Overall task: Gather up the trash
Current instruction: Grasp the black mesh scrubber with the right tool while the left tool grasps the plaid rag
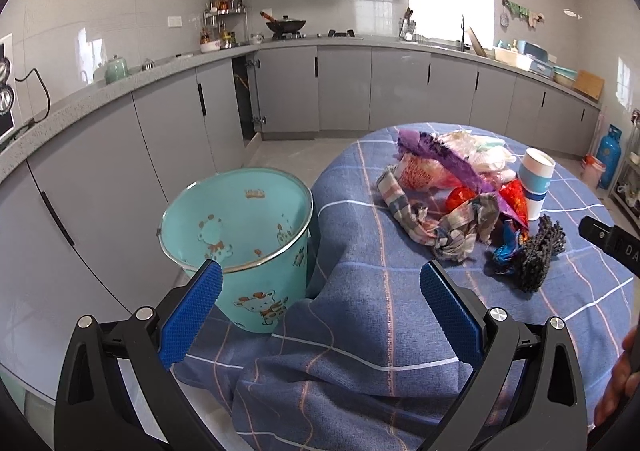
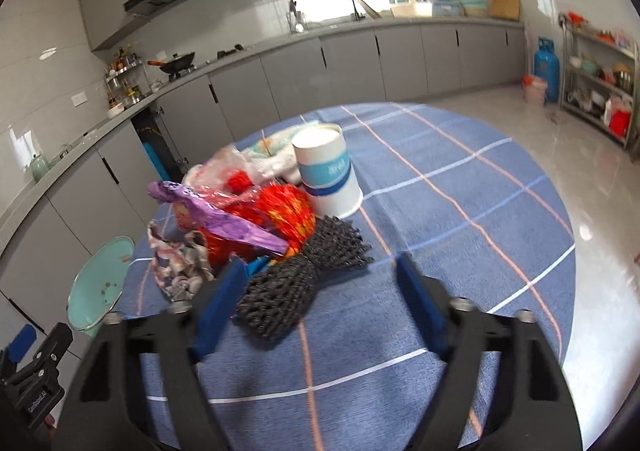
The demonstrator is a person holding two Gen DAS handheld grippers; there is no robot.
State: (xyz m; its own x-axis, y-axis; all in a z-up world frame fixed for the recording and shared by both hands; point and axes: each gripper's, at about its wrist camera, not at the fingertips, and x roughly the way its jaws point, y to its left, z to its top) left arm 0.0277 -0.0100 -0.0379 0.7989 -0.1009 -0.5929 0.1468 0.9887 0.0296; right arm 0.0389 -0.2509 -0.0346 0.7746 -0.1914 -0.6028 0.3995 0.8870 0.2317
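A pile of trash lies on the round table with the blue checked cloth (image 1: 360, 331): a purple wrapper (image 1: 436, 157), red wrappers (image 2: 280, 211), a checked rag (image 1: 440, 227), a black foam net (image 1: 536, 255) and a white-and-blue paper cup (image 1: 536, 183). A teal bin (image 1: 240, 235) stands on the floor left of the table, empty. My left gripper (image 1: 320, 283) is open between bin and pile, holding nothing. My right gripper (image 2: 320, 279) is open just before the black foam net (image 2: 296, 283), empty.
Grey kitchen cabinets and counter (image 1: 280, 91) run along the left and back walls. A blue gas cylinder (image 2: 546, 67) and a metal shelf rack (image 2: 600, 83) stand at the far right. The table's edge (image 2: 560, 291) drops to a tiled floor.
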